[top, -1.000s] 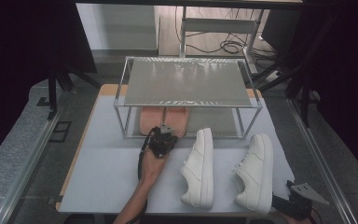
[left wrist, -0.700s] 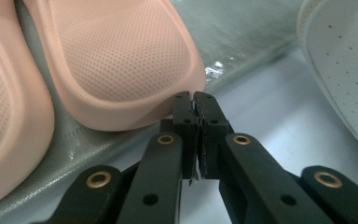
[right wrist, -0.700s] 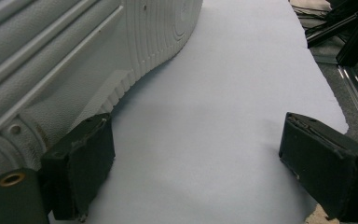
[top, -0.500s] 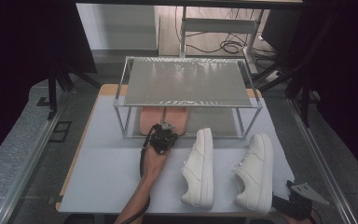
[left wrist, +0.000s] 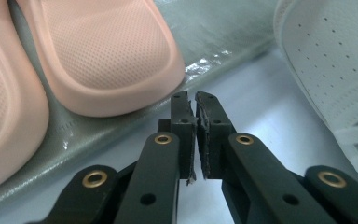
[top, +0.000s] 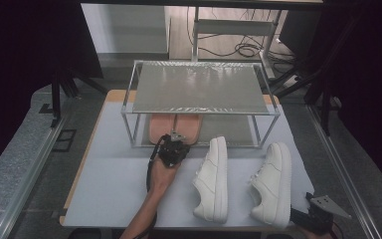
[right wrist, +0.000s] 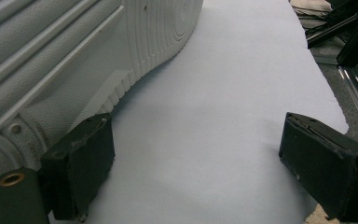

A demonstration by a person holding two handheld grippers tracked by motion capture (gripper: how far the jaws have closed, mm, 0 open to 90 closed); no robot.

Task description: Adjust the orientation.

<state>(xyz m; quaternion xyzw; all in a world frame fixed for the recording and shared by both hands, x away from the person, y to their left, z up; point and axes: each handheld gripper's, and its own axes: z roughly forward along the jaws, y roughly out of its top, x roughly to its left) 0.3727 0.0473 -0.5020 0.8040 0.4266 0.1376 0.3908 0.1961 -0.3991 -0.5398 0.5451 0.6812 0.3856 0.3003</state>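
Count: two pink slippers [top: 174, 128] side by side on the lower shelf of one wire rack [top: 199, 89], two white sneakers [top: 213, 178] on the table [top: 114, 179], toes toward the rack.

Left gripper [top: 172, 148] sits at the rack's front edge, tips just short of the slippers' toes. Jaws nearly together, only a slit between the pads [left wrist: 187, 135], nothing in it (they have just been opening slightly).

Right gripper [right wrist: 200, 172] at the table's near right corner, jaws wide apart and empty, one pad right beside the right sneaker [top: 273, 184] sole.

Open room: bare table left of the left forearm, and a strip between the sneakers. Table's right edge is close to the right gripper.
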